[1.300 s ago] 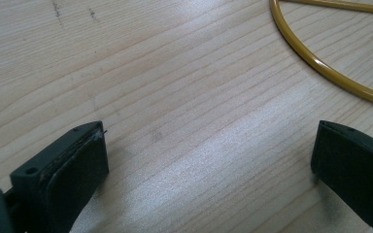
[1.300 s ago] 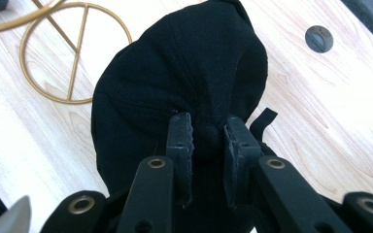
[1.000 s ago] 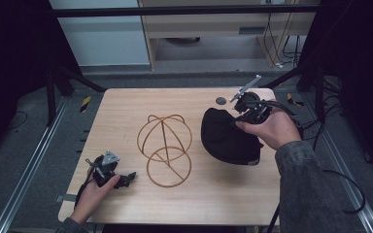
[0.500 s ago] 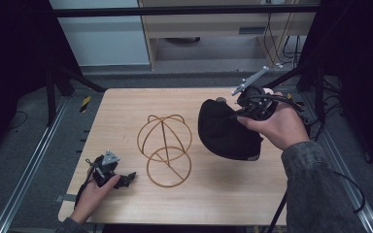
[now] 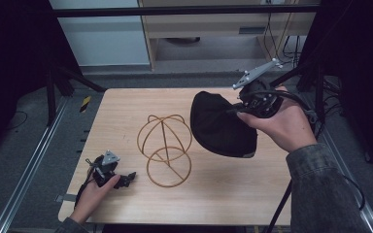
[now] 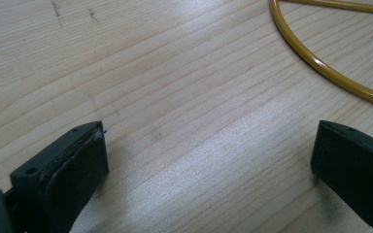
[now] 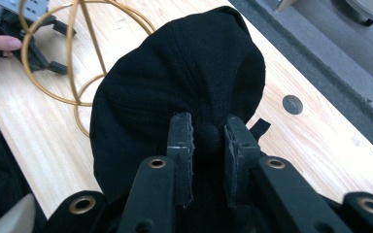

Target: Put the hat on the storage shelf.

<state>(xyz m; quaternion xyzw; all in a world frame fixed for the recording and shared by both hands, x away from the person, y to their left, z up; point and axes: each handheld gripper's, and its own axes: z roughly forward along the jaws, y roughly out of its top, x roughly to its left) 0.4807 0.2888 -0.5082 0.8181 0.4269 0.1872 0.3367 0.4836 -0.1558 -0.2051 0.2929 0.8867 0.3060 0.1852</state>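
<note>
Pale wooden table [image 5: 233,189] formed the work surface, with a dark floor and a light cabinet behind it. At right of centre, I held a black cap [image 5: 221,126] clear of the tabletop, its crown bulging toward the wire stand. My right gripper [image 7: 209,145] had its jaws closed on a fold of the cap's fabric, the cloth pinched between the two ribbed pads, as seen in the right gripper view. My right hand [image 5: 279,121] wrapped the gripper body, and the grey three-cornered plate stood above it, pointing away from me.

Just left of the cap stood a gold wire hat stand [image 5: 165,150]: a round base ring lying flat on the table, with arched hoops rising from it to form a dome. The cap and the stand sat close together; I cannot tell whether they touched.

Near the front left corner, my left gripper [image 5: 124,178] rested low on the table in my left hand [image 5: 90,194], well apart from the cap. Its jaws stood wide apart with bare wood between them, and the base ring curved past the upper right of the left gripper view.
</note>
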